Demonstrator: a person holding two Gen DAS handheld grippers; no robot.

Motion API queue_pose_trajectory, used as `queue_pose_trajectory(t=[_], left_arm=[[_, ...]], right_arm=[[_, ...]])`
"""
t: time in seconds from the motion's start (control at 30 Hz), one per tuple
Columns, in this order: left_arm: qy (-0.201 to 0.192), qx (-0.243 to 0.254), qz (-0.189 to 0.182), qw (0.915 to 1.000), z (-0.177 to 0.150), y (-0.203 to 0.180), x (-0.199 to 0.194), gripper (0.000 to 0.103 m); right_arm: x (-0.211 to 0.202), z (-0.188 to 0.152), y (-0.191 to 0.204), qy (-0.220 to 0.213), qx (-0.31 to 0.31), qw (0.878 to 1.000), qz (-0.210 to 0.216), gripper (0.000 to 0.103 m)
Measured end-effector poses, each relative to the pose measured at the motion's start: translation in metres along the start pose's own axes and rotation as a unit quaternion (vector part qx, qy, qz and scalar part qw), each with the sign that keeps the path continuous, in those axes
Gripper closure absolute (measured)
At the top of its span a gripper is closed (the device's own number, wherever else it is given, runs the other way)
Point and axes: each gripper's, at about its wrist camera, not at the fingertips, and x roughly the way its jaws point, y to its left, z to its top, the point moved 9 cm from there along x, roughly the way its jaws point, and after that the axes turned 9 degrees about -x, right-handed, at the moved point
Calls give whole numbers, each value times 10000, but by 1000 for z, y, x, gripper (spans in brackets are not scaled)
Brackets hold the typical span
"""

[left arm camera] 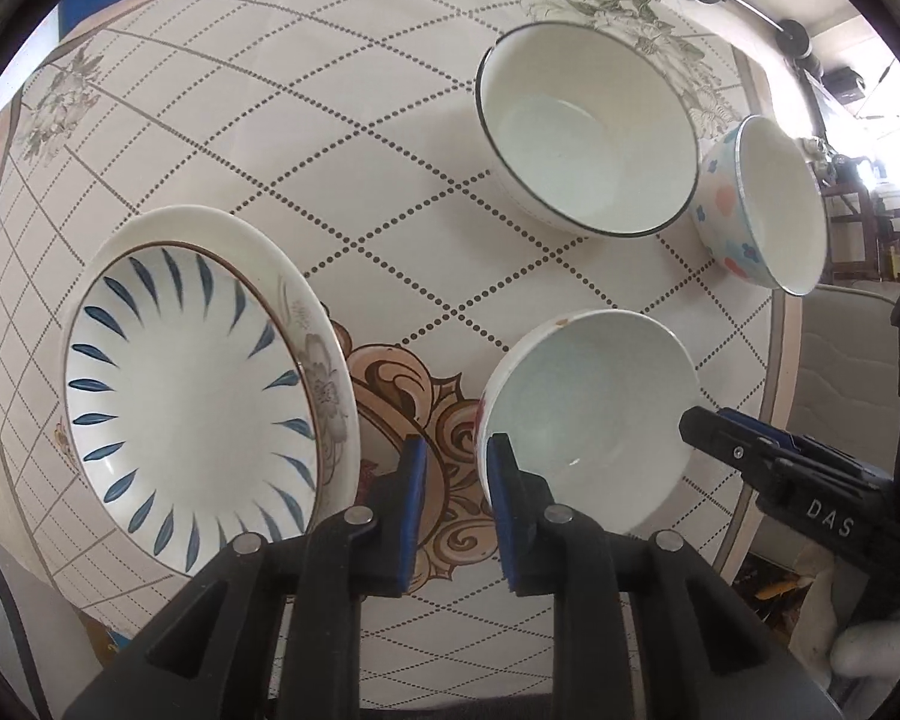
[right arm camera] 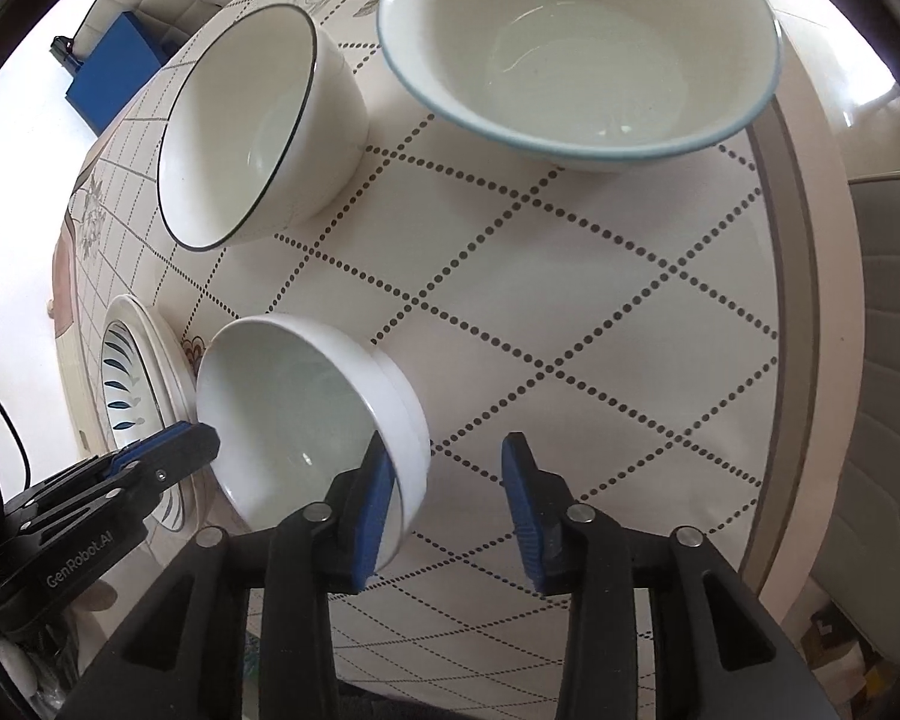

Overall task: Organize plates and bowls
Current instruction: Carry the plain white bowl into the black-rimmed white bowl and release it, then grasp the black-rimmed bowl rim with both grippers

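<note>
The small white bowl [right arm camera: 306, 414] is taken as the landmark; it is seen resting on the patterned worktop [right arm camera: 600, 312], apparently tilted with its opening toward the stacked plates, though the fisheye lens prevents certainty. The left tongs [left arm camera: 457, 456] are held over its plate-side rim with the jaws a little apart; one blue pad [left arm camera: 501, 468] is seen against the rim, and no clamping is shown. The right tongs [right arm camera: 447, 468] are held at the opposite rim with the jaws well apart; one blue pad [right arm camera: 378, 480] lies inside the bowl against the wall, the other stands clear outside. No thing is clamped by either. Just beside the bowl, a blue-leaf plate [left arm camera: 186, 384] is stacked on a larger floral-rimmed plate [left arm camera: 324, 360]. Beyond the bowl a black-rimmed bowl [left arm camera: 588, 132] and a blue-rimmed spotted bowl [left arm camera: 762, 204] are placed close together.
</note>
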Motion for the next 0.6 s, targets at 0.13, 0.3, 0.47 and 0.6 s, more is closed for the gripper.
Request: queue_pose_trajectory(t=[0.13, 0.3, 0.47, 0.6], left_arm=[[-340, 79, -206, 9992, 13, -5, -40, 77], [-450, 114, -451, 9979, 60, -16, -62, 61], [-277, 299, -284, 9988, 118, -23, -50, 60], [-134, 566, -55, 9983, 147, -30, -31, 60]], right_arm=[[-34, 6, 1, -348, -108, 9993, -119, 58], [-60, 31, 22, -655, 146, 9961, 577, 57], [-45, 67, 33, -612, 618, 9916, 954, 57], [-24, 88, 35, -555, 892, 9895, 988, 57]])
